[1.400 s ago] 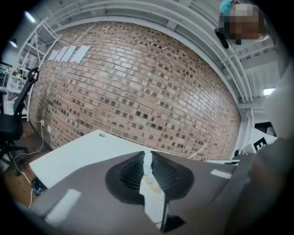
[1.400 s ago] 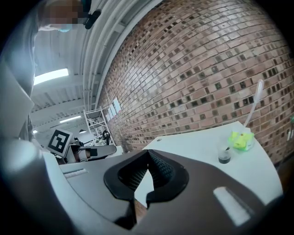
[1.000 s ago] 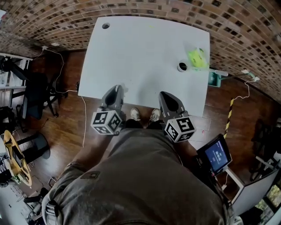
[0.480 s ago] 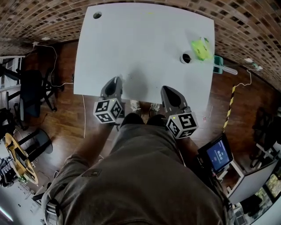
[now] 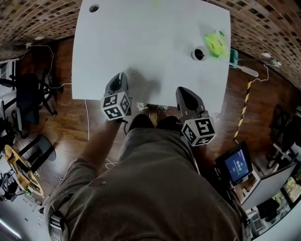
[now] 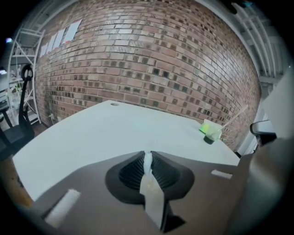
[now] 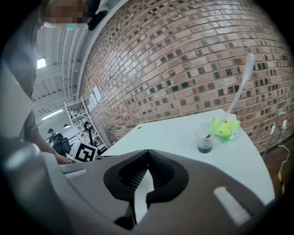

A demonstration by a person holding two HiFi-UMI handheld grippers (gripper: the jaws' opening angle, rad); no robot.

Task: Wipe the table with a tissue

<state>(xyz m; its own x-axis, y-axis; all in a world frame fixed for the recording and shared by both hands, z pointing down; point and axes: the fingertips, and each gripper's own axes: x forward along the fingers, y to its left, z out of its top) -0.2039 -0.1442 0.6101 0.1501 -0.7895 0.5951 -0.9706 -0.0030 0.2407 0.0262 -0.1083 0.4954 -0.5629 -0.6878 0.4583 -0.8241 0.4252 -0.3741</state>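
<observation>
A white table [image 5: 150, 42] fills the top of the head view. At its far right lie a bright green tissue pack [image 5: 215, 43] and a small clear cup [image 5: 198, 54] with dark liquid. My left gripper [image 5: 119, 77] hovers over the near edge at the left, jaws shut with nothing between them. Over the near edge further right, my right gripper [image 5: 183, 92] is also shut and holds nothing. The left gripper [image 6: 148, 156] looks across the table [image 6: 105, 133] toward the tissue pack [image 6: 207, 128]. Beyond the right gripper [image 7: 148, 153] stand the cup [image 7: 205, 142] and the tissue pack [image 7: 225, 127].
A brick wall [image 6: 151, 59] stands behind the table. A cable hole [image 5: 94, 8] marks the table's far left corner. On the wooden floor, a black chair [image 5: 28, 94] stands at the left and a lit screen [image 5: 237, 164] at the right. A teal object [image 5: 233, 55] hangs off the table's right edge.
The person has stepped closer to the table, so it sits larger and higher in the head view. Both grippers stayed shut and kept their places over the near edge.
</observation>
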